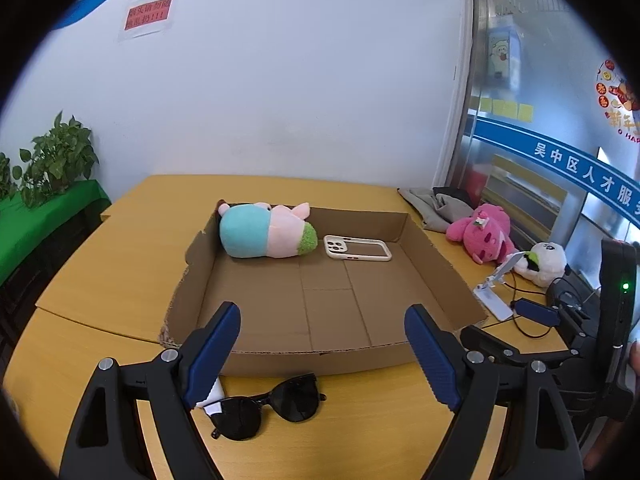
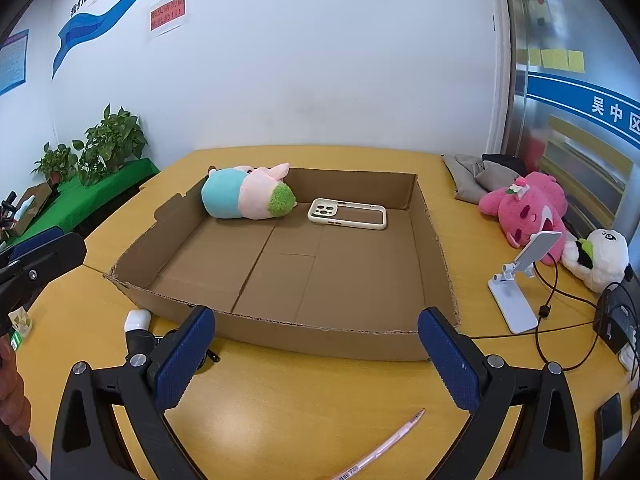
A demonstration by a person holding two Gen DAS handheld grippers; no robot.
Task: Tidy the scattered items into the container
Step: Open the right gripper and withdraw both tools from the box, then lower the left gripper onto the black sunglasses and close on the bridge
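Yellow surface is carrying a cardboard tray (image 1: 436,280), and before its near wall both grippers' released jaws are hovering over sunglasses (image 1: 266,408), whose thin frame risks slipping.

You see a shallow cardboard tray (image 2: 280,324) holding a blue-pink plush toy (image 2: 244,196) in its far-left corner and a cream phone case (image 2: 347,213) lying flat beside it. Black sunglasses (image 1: 266,404) lie unfolded, and a pink pen (image 2: 384,446) lies flat, just outside the tray's near wall.
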